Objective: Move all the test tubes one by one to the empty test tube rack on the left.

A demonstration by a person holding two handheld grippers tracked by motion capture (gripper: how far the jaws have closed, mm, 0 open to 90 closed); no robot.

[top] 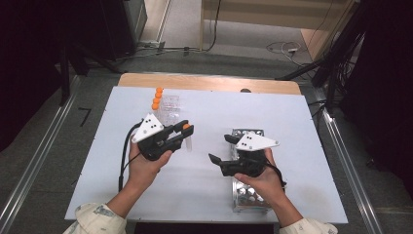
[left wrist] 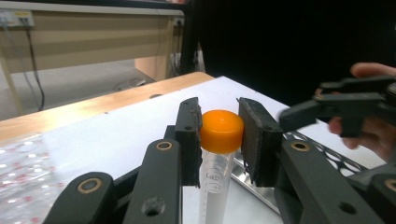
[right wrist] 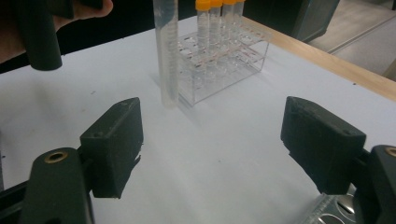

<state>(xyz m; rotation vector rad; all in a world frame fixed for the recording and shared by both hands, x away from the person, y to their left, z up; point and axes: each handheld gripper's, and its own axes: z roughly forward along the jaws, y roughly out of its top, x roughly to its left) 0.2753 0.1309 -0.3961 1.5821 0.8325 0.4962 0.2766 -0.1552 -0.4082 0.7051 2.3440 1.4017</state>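
High view: left tool [top: 184, 129] level, clamping tube [top: 188, 141].

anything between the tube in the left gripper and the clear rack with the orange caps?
Nothing visible. The left gripper holds the tube by its cap; only bare white table lies between it and the clear rack.

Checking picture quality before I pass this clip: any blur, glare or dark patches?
High view: even light on the table, both side edges black. Left gripper view: orange cap sharp, right gripper behind it soft. Right gripper view: clear rack glints, near pads slightly soft.
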